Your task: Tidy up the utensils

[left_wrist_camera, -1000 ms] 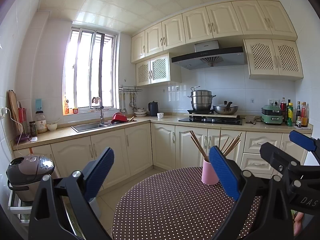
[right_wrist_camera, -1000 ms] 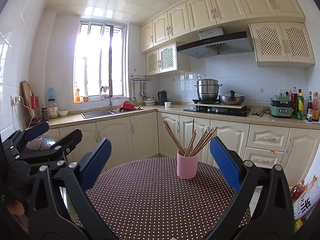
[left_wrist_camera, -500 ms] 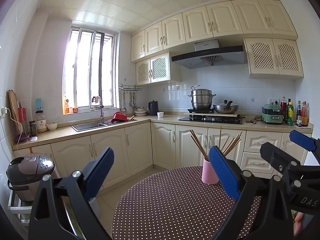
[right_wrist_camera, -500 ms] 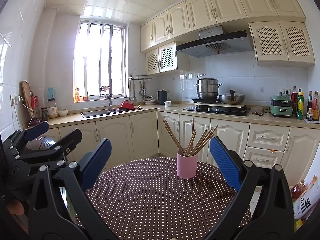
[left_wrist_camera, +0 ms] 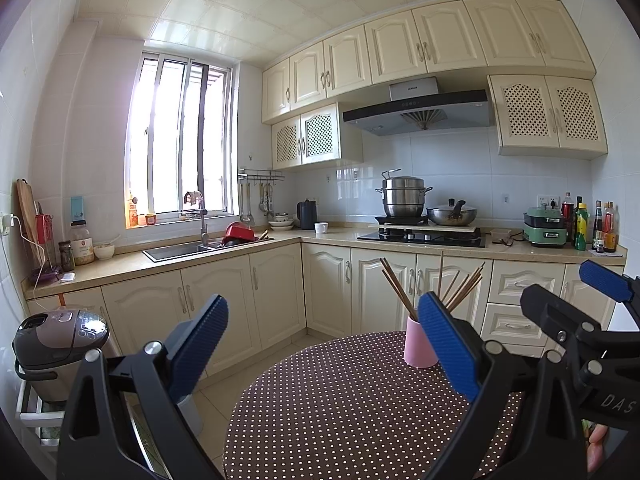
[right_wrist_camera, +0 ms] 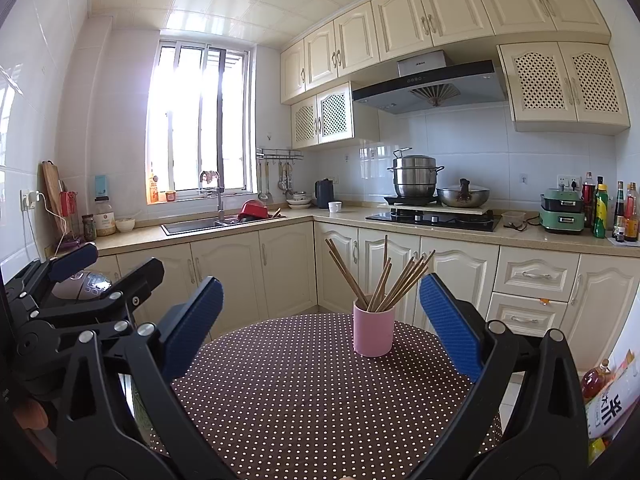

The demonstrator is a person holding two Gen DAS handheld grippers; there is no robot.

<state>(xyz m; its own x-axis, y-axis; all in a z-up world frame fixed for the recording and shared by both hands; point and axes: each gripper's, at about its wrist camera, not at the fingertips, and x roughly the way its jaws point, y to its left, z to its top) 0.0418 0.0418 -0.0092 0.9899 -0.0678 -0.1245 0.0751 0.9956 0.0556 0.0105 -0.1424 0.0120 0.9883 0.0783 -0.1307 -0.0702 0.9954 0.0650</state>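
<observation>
Holding both grippers spread and empty above the table, we face the pink cup near its far edge; chopsticks stand fanned inside, upright, so tops are reachable. Left gripper, right gripper.

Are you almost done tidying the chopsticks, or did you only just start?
The chopsticks already stand in the pink cup on the dotted table, splayed out in all directions. Nothing is in hand: the left gripper and right gripper are both open and empty. No loose utensils show, so what is left is unclear.
</observation>
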